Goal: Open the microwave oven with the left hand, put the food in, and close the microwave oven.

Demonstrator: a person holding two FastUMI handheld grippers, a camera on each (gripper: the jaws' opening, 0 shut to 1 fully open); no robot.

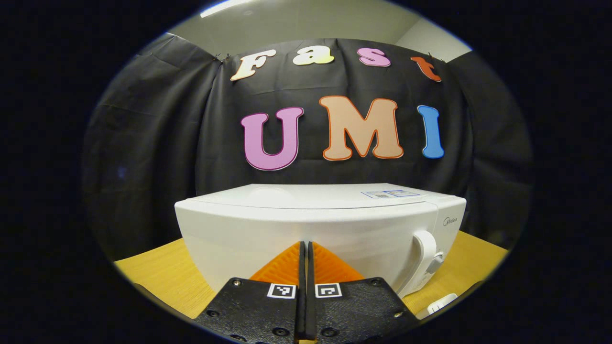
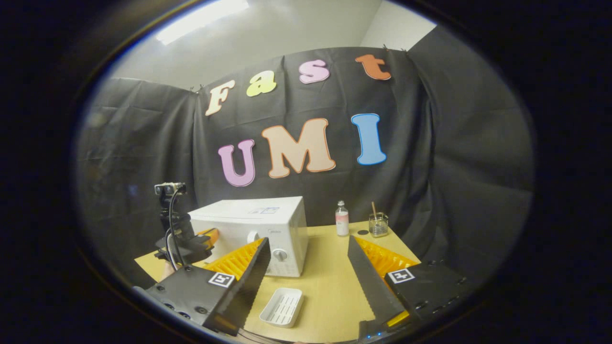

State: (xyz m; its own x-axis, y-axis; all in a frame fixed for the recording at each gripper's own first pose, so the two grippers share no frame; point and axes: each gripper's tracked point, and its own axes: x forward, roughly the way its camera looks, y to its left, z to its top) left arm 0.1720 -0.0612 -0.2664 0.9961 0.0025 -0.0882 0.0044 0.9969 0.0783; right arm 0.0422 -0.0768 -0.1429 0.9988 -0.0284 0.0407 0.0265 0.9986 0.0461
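On wooden table (image 2: 330, 282), closed white microwave (image 2: 253, 224), left gripper (image 1: 304, 248) clenched empty before its door, right gripper (image 2: 308, 253) released above white tray (image 2: 282, 306).

microwave oven (image 1: 306, 224) white | table (image 2: 330, 282) yellow wood | tray (image 2: 282, 306) white, ribbed | bottle (image 2: 342, 219) pink label

One microwave (image 2: 253, 229), one white tray (image 2: 282, 306), one bottle (image 2: 342, 219), one glass jar (image 2: 378, 224).

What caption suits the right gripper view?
Open right gripper above wooden table, facing closed white microwave oven and white ridged tray.
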